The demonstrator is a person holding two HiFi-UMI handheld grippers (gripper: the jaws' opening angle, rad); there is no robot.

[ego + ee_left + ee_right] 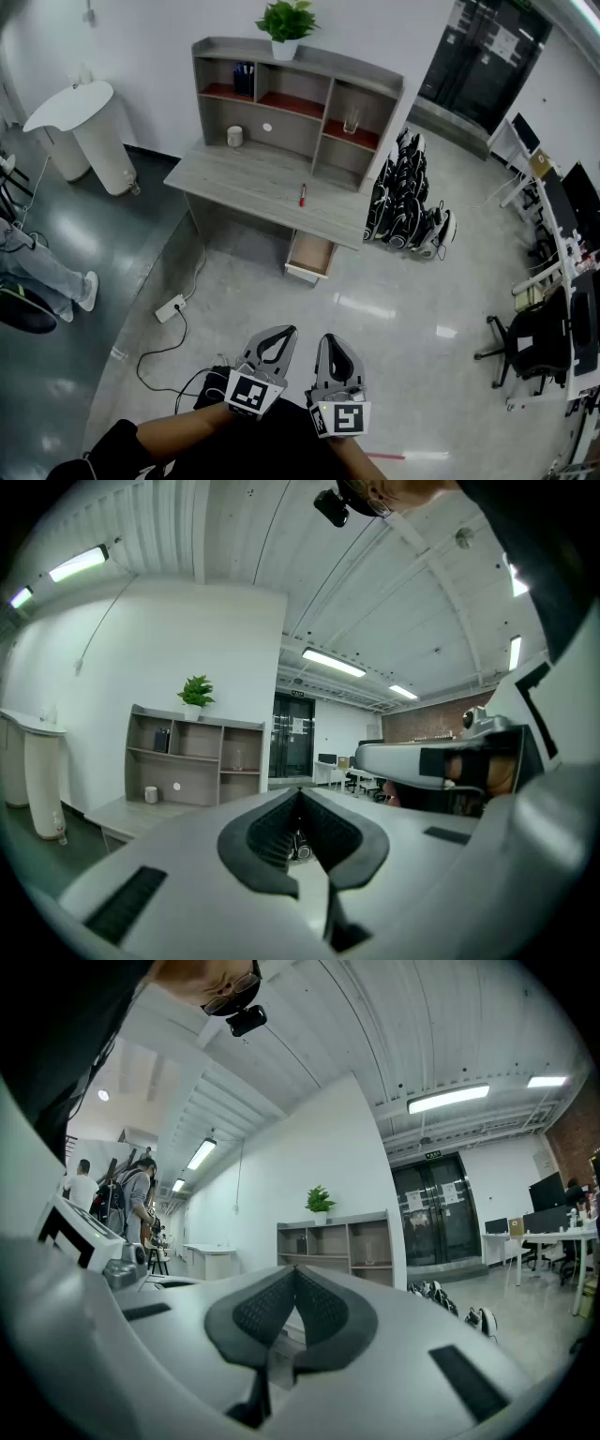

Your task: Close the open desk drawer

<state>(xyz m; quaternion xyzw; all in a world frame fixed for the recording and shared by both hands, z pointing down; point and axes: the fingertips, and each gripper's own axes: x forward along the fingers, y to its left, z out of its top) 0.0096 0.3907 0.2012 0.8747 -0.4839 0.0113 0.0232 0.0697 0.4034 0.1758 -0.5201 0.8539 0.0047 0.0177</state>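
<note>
A grey desk [253, 183] with a shelf unit stands across the room in the head view. Its drawer [310, 257] hangs open under the right end of the top, pulled out toward me. Both grippers are held low at the bottom of that view, far from the desk. My left gripper [278, 336] is shut with nothing in it. My right gripper [335, 343] is shut and empty too, beside the left one. In the left gripper view the desk [127, 815] shows at the left past the left gripper [300, 797]. The right gripper view shows the shelf unit [342, 1246] beyond the right gripper [296, 1274].
A power strip [170, 308] and black cables [169, 361] lie on the floor left of my path. A pile of black bags [405, 202] sits right of the desk. A white round stand [89, 131] is at the left, an office chair [525, 342] at the right. A red pen [302, 195] lies on the desk.
</note>
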